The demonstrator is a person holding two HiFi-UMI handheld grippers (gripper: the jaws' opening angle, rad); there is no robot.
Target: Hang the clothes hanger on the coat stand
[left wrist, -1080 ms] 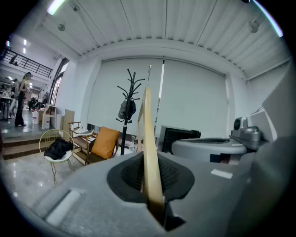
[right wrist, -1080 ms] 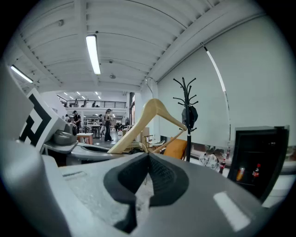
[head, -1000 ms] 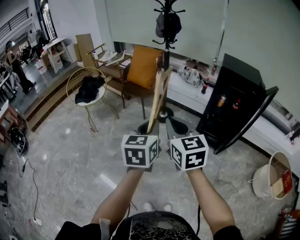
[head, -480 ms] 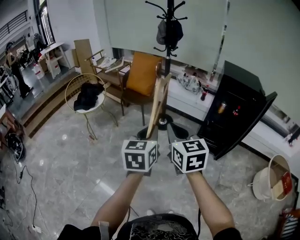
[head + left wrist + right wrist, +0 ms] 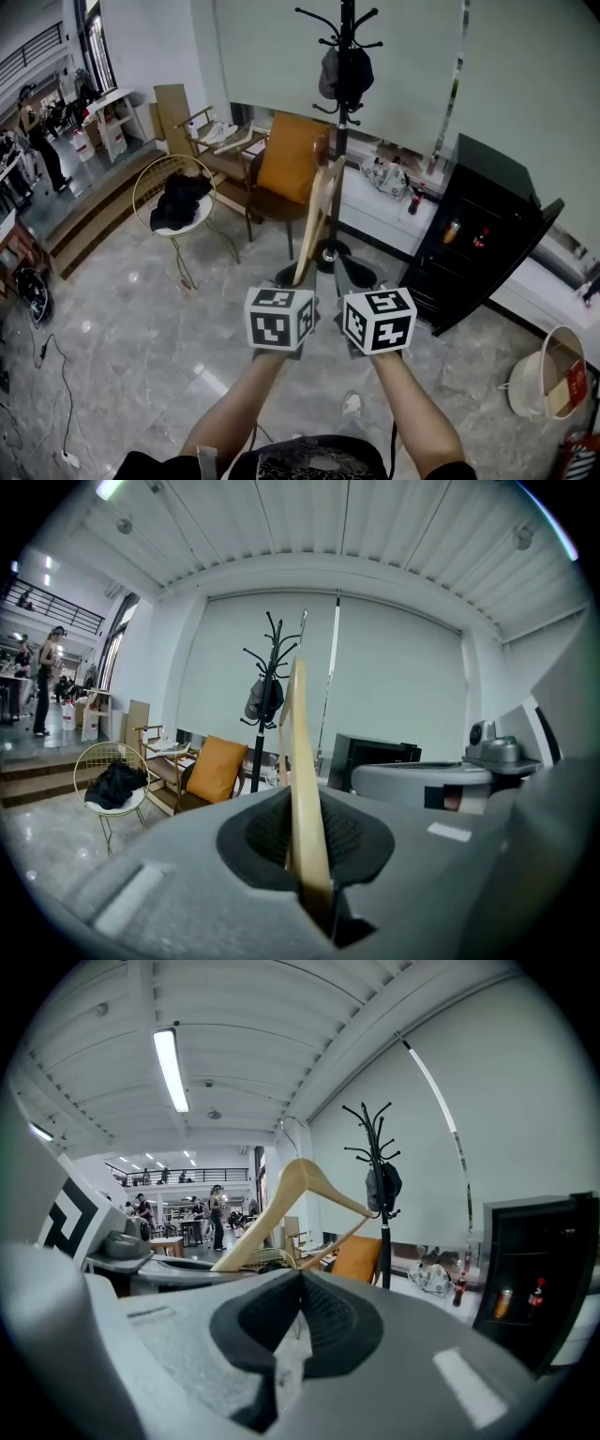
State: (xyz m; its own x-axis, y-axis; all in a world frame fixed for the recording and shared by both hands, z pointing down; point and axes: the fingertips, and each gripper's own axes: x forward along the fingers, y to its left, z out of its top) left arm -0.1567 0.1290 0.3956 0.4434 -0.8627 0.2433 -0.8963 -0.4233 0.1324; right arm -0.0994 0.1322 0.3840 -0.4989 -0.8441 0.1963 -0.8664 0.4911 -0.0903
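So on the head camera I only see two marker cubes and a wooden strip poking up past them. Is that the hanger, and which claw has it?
Observer: Yes. The left gripper is shut on the wooden hanger, which stands edge-on between its pads.
Operator: And the other claw?
Observer: The right gripper is shut with nothing between its jaws; the hanger shows up and to its left.
Operator: Is it a whole hanger?
Observer: The right gripper view shows its full triangle, both shoulders and the crossbar, just left of the coat stand.
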